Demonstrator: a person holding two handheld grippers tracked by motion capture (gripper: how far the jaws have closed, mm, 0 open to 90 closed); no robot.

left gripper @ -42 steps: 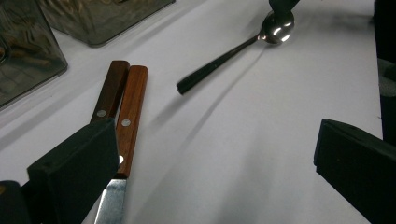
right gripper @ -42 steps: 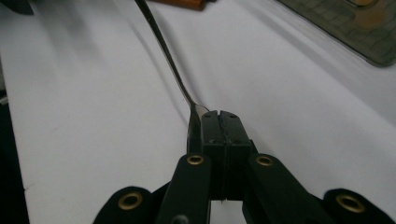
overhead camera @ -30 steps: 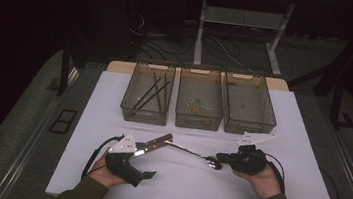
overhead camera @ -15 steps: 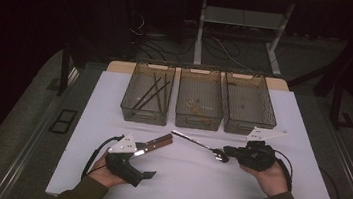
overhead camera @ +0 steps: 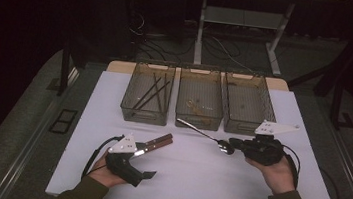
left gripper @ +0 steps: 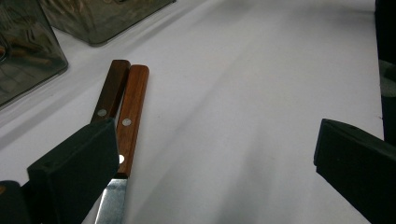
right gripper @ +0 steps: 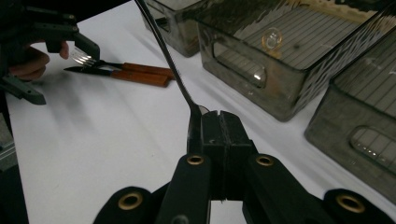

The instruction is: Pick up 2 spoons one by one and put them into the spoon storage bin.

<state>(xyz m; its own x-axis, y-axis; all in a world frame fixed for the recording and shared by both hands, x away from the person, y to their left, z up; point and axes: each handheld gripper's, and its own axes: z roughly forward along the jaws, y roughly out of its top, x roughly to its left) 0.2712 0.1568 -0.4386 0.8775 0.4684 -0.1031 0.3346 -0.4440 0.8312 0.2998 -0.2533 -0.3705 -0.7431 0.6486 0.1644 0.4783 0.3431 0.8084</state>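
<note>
My right gripper [overhead camera: 232,145] is shut on the bowl end of a metal spoon [overhead camera: 200,130], held above the white table in front of the middle bin [overhead camera: 197,121]. In the right gripper view the spoon [right gripper: 167,58] slants up and left from the closed jaws of the right gripper [right gripper: 218,126]. My left gripper [overhead camera: 148,162] rests at the front left, open, with nothing clamped. Its left jaw stands over a wooden-handled knife [left gripper: 132,107] lying beside a second wooden handle [left gripper: 110,88]. The left gripper [left gripper: 215,140] has bare table between its jaws.
Three clear bins stand in a row at the back: the left bin [overhead camera: 145,115] holds dark sticks, the middle one small golden pieces, and the right bin [overhead camera: 246,128] little I can make out. White table [overhead camera: 195,182] lies between the two hands.
My right gripper has risen and drifted slightly right with the spoon, whose handle now points up toward the middle bin. The left gripper has stayed put.
</note>
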